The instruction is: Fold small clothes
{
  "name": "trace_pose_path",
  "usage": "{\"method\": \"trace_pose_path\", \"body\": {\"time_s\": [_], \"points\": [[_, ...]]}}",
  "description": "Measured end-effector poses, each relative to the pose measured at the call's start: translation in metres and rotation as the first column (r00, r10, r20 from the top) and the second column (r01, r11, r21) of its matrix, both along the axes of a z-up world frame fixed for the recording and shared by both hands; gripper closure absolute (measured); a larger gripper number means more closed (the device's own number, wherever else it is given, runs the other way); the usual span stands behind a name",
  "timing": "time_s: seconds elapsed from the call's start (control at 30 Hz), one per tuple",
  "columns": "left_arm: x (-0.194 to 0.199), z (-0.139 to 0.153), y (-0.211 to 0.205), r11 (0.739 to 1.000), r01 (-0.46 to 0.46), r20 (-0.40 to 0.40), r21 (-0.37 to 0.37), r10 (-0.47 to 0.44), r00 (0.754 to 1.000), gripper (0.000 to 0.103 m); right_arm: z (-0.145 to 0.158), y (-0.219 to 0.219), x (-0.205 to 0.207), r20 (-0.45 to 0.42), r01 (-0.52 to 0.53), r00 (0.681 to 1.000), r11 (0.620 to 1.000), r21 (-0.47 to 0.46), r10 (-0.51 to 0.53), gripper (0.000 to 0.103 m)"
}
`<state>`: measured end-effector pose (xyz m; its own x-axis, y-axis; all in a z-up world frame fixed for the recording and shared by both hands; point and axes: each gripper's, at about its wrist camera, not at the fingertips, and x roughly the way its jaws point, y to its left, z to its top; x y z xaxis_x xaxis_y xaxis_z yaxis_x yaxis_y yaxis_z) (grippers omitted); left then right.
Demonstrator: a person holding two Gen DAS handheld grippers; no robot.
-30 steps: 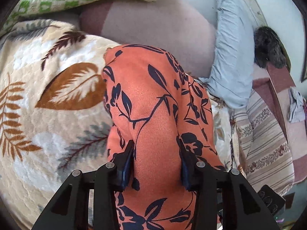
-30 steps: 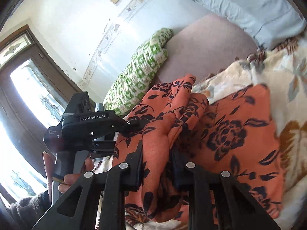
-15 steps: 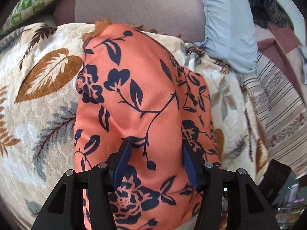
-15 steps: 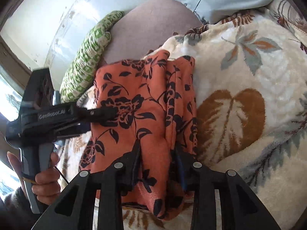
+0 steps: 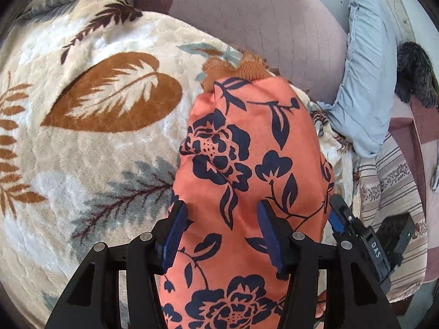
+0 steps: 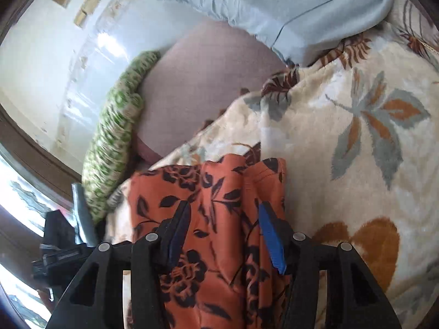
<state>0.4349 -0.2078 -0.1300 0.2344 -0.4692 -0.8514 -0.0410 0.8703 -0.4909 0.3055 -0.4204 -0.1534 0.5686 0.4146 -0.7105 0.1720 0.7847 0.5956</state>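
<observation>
The orange garment with dark blue flowers (image 5: 247,164) lies folded on the cream leaf-print blanket (image 5: 96,137). In the left wrist view my left gripper (image 5: 221,216) is open, its jaws standing apart just over the near part of the garment. In the right wrist view my right gripper (image 6: 223,216) is open too, jaws wide over the garment (image 6: 208,219), where its folded edges bunch in ridges. The right gripper's tip (image 5: 354,227) shows at the garment's right side in the left wrist view, and the left gripper's body (image 6: 60,246) shows at the lower left of the right wrist view.
A mauve cushion (image 5: 260,27) and a pale blue pillow (image 5: 367,82) lie beyond the garment. A green patterned pillow (image 6: 115,137) leans by the wall. A striped cloth (image 5: 389,192) and a dark furry item (image 5: 414,71) lie to the right.
Both grippers have opened and let go of the garment, which now lies flat on the blanket. A second ago it hung lifted between them.
</observation>
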Motion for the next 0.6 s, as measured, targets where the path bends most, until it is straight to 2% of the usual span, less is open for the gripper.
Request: {"method": "trace_pose_path", "body": {"time_s": [0.03,0.07,0.1,0.17,0.2,0.23,0.3,0.37,0.4,0.47,0.6], "points": [[0.005,-0.003,-0.008,1.0,0.002,0.004,0.02,-0.002,1.0,0.051,-0.002,0.007,0.007,-0.016,-0.045,0.999,0.999,-0.009,0.045,0.061],[0.009,-0.005,-0.012,0.999,0.002,0.023,0.047,-0.003,1.0,0.052,0.002,0.015,0.011,-0.015,-0.082,0.997,0.995,-0.059,0.082,0.08],[0.012,-0.003,-0.015,0.998,0.0,0.052,0.063,-0.003,0.999,0.052,0.015,0.02,0.01,0.029,-0.102,0.994,0.989,-0.109,0.105,0.092],[0.009,0.004,-0.016,0.994,-0.016,0.115,0.105,0.004,0.993,0.052,0.044,0.02,-0.004,0.19,-0.071,0.977,0.988,-0.139,0.097,0.093],[0.008,0.004,-0.017,0.991,-0.02,0.134,0.135,0.002,0.991,0.052,0.048,0.016,-0.007,0.217,-0.033,0.974,0.989,-0.147,0.065,0.093],[0.009,0.0,-0.017,0.985,-0.025,0.136,0.169,0.002,0.991,0.052,0.042,0.01,-0.004,0.198,-0.009,0.98,0.99,-0.141,0.037,0.093],[0.011,-0.012,-0.021,0.97,-0.019,0.103,0.244,-0.006,0.995,0.055,0.016,0.003,0.006,0.098,0.011,0.995,0.989,-0.151,0.004,0.093],[0.011,-0.018,-0.017,0.972,-0.017,0.094,0.235,-0.005,0.996,0.054,-0.012,0.002,0.012,-0.003,-0.006,1.0,0.983,-0.184,0.006,0.092],[0.011,-0.018,-0.014,0.976,-0.023,0.091,0.218,0.003,0.996,0.054,-0.021,0.001,0.011,-0.026,0.0,1.0,0.984,-0.177,-0.005,0.09],[0.011,-0.017,-0.008,0.981,-0.032,0.072,0.191,0.018,0.997,0.055,-0.021,-0.006,0.005,-0.015,0.028,0.999,0.992,-0.124,-0.03,0.081],[-0.004,-0.012,0.013,0.994,0.0,0.032,0.109,-0.004,0.999,0.057,-0.002,-0.019,-0.022,0.02,0.043,0.999,0.998,-0.037,-0.043,0.075]]}}
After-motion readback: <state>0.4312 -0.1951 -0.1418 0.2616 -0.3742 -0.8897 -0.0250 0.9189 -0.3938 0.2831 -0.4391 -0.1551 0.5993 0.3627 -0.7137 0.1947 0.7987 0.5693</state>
